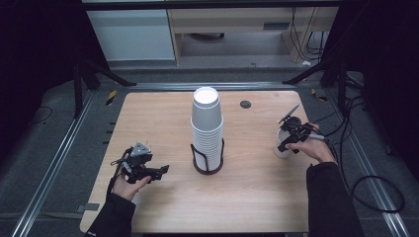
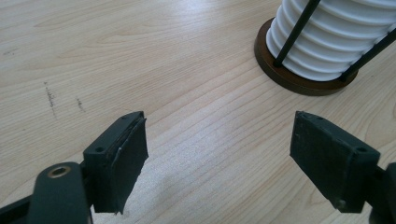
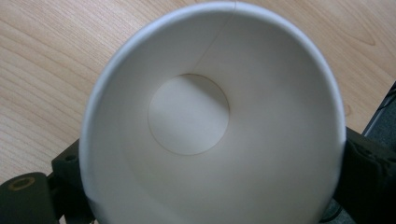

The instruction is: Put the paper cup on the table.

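A tall stack of white paper cups (image 1: 207,126) stands in a black wire holder on a round brown base (image 1: 207,169) at the table's middle. In the left gripper view the stack (image 2: 336,42) and its base (image 2: 299,84) lie at the upper right. My left gripper (image 1: 162,171) is low over the front left of the table, open (image 2: 219,128), with bare wood between its jaws. At the right side my right gripper (image 1: 288,142) is shut on a single white paper cup (image 1: 282,150). I look down into that empty cup (image 3: 210,116), with a black finger (image 3: 366,172) at each side of it.
The wooden table (image 1: 247,197) has a small black round grommet (image 1: 245,104) at the back. Cables (image 1: 365,182) trail off the right edge. Black frame legs and metal rails surround the table.
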`<state>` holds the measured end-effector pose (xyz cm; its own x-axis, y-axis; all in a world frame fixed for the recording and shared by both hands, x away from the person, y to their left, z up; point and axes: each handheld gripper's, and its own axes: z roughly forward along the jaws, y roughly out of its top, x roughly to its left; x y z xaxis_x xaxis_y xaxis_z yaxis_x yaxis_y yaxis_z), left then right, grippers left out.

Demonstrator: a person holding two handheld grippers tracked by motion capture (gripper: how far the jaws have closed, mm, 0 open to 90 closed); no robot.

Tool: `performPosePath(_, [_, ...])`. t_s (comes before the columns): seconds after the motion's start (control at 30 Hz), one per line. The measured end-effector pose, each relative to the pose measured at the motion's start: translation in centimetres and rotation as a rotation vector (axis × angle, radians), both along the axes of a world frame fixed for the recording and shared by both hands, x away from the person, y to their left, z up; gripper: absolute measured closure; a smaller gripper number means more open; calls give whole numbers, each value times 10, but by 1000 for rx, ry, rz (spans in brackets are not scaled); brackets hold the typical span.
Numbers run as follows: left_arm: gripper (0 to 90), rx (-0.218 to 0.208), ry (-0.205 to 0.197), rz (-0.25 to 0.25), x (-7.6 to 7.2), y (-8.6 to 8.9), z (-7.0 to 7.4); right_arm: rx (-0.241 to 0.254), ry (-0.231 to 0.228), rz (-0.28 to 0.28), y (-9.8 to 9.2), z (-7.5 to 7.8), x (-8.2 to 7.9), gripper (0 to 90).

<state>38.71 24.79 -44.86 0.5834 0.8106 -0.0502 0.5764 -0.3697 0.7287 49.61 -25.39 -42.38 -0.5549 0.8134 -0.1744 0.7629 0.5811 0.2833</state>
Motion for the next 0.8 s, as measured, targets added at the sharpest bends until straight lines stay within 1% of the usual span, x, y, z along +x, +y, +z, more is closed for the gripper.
performPosePath(0.1, [183, 1, 4, -4, 0, 0, 0, -1, 2, -7, 1, 0, 1, 74])
performPosePath(0.27, [182, 2, 3, -5, 0, -1, -1, 8, 15, 0, 1, -1, 1, 65])
performPosePath(0.33, [182, 1, 3, -5, 0, 0, 0, 9, 8, 6, 1, -2, 1, 62])
performPosePath(0.4, [182, 0, 3, -5, 0, 0, 0, 19, 8, 6, 1, -3, 2, 54])
performPosePath(0.43, [181, -1, 3, -5, 0, 0, 0, 30, 12, -5, 2, -3, 1, 44])
performPosePath(0.5, [181, -3, 2, -3, 0, 0, 0, 47, 9, -9, 2, -3, 1, 27])
performPosePath(0.6, [180, -4, -1, -2, 0, 1, 0, 79, -10, -7, 1, 1, -1, 15])
performPosePath(0.7, [179, -6, -2, -2, 0, 2, 1, 117, -52, -15, 0, 9, -4, 11])
performPosePath(0.8, [179, -5, -3, -1, 0, 2, 2, 144, -96, -19, 0, 18, -10, 12])
